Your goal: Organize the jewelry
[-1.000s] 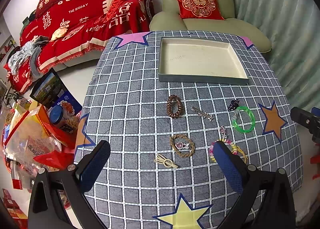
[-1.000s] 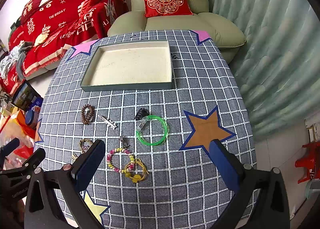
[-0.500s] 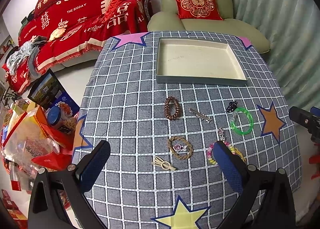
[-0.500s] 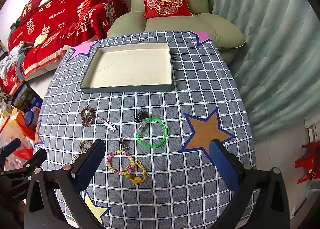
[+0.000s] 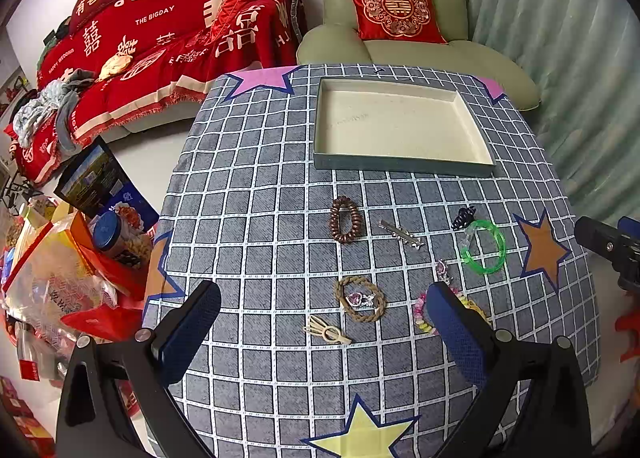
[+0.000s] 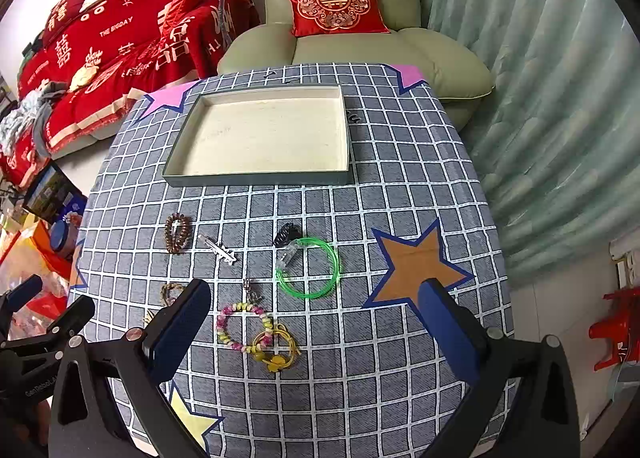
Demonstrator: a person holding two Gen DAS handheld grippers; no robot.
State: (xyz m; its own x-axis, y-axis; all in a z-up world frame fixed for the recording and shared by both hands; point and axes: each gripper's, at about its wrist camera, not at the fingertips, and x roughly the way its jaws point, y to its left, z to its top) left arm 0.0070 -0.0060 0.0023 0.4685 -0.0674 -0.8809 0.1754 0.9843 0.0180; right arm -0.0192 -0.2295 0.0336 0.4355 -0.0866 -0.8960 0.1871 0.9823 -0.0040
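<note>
Hovering above the near edge of the grey checked tablecloth (image 5: 256, 186), the left gripper (image 5: 320, 322) has its blue-padded jaws spread wide and holds nothing; nothing has yet been gathered into the shallow grey box with a cream lining (image 5: 400, 126) at the far side.

Working from the left, the brown coiled hair tie (image 5: 345, 219) lies clear of its neighbours and looks an easy lift. Just right of it, the slim silver hair clip (image 5: 401, 233) lies flat on the cloth, so pads closing on it could likely skate over it or pinch fabric instead. Nearer, the braided tan bracelet (image 5: 361, 299) rings a small pink gem charm (image 5: 359, 298); grabbing the braid alone would probably leave the charm behind. The cream claw-shaped hair clip (image 5: 326, 331) sits just beside that ring, so a wide closing could drag both.

The right gripper (image 6: 314, 324) is likewise wide apart and empty. Below it the pastel beaded bracelet (image 6: 240, 324) touches the yellow corded bracelet (image 6: 276, 346); the two may snag and lift together. Further right, the translucent green bangle (image 6: 308, 268) touches a small black claw clip (image 6: 286, 234) and could nudge it when raised.
</note>
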